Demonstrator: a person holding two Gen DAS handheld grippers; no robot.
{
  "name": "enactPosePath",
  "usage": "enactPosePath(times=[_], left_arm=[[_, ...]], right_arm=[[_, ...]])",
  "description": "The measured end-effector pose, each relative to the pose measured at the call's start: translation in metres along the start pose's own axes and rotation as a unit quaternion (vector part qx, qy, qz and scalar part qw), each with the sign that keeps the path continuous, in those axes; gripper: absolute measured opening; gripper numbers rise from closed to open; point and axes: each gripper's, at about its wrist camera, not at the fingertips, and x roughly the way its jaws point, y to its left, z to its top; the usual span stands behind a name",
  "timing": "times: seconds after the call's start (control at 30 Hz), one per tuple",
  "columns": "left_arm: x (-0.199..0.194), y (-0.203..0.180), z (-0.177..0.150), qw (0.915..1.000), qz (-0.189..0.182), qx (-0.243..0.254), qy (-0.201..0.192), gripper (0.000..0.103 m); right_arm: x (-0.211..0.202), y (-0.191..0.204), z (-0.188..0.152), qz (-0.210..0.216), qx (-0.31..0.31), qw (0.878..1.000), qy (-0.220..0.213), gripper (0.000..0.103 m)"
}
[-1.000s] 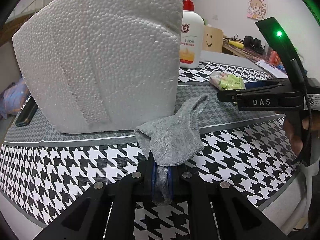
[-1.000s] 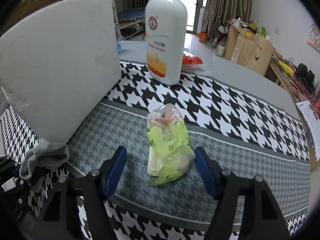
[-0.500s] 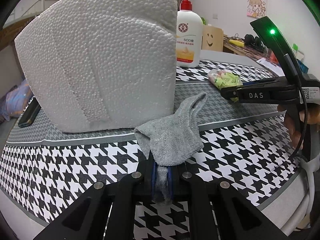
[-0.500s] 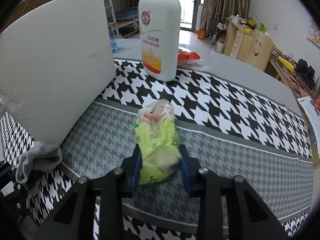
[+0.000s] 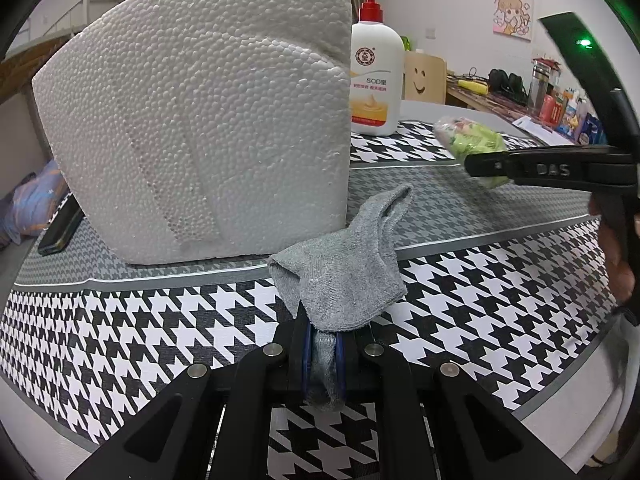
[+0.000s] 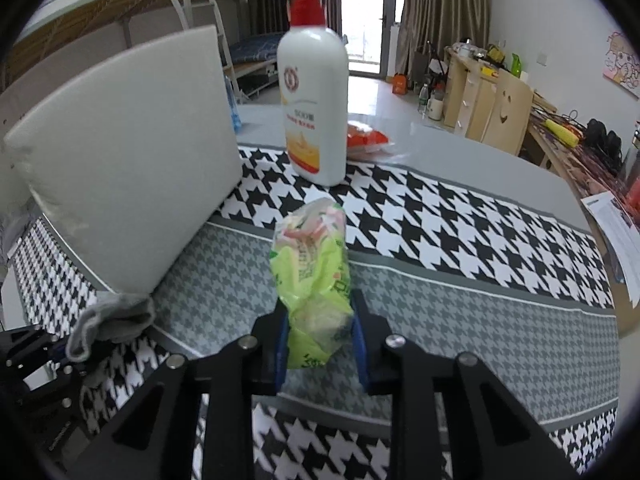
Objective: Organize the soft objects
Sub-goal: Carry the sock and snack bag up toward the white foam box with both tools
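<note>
**Two grippers, two soft catches on a houndstooth table**

The left gripper (image 5: pixel 322 356) stands clamped almost fully together on a grey sock (image 5: pixel 344 276), a pinch of the fabric squeezed flat between its blue pads while the rest of the sock bunches up above the jaws, over the black-and-white houndstooth cloth (image 5: pixel 120 340). The sock sits just in front of the lower right corner of a large white foam block (image 5: pixel 200 120), which stands upright on the cloth's grey band.

To the right of the foam block, the right gripper (image 6: pixel 320 340) is closing on a crumpled green and pink plastic packet (image 6: pixel 314 276); the packet's near end is wedged between the blue pads, which press into its sides, and its far end points toward a white lotion pump bottle (image 6: pixel 314 108) with a red pump. From the left wrist camera the same packet (image 5: pixel 472 140) appears raised clear of the cloth in the black jaws, with part of the person's hand (image 5: pixel 616 256) visible on the handle at the right edge.

The bottle stands just beyond the foam block's right edge, on the far houndstooth strip. An orange packet (image 6: pixel 366 140) lies behind the bottle on the bare grey tabletop. A dark phone (image 5: pixel 60 228) lies flat at the foam block's left side.
</note>
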Motion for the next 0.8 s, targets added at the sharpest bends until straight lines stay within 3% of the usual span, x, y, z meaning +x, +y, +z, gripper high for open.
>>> enactPosePath(times=[0.4, 0.8], left_arm=[[-0.011, -0.001, -0.004, 0.9997, -0.016, -0.002, -0.016, 0.010], [-0.064, 0.001, -0.018, 0.9974, -0.029, 0.019, -0.063, 0.010]], right_arm=[[-0.053, 0.018, -0.038, -0.015, 0.020, 0.998, -0.063, 0.031], [-0.092, 0.050, -0.068, -0.017, 0.036, 0.994, -0.101, 0.031]])
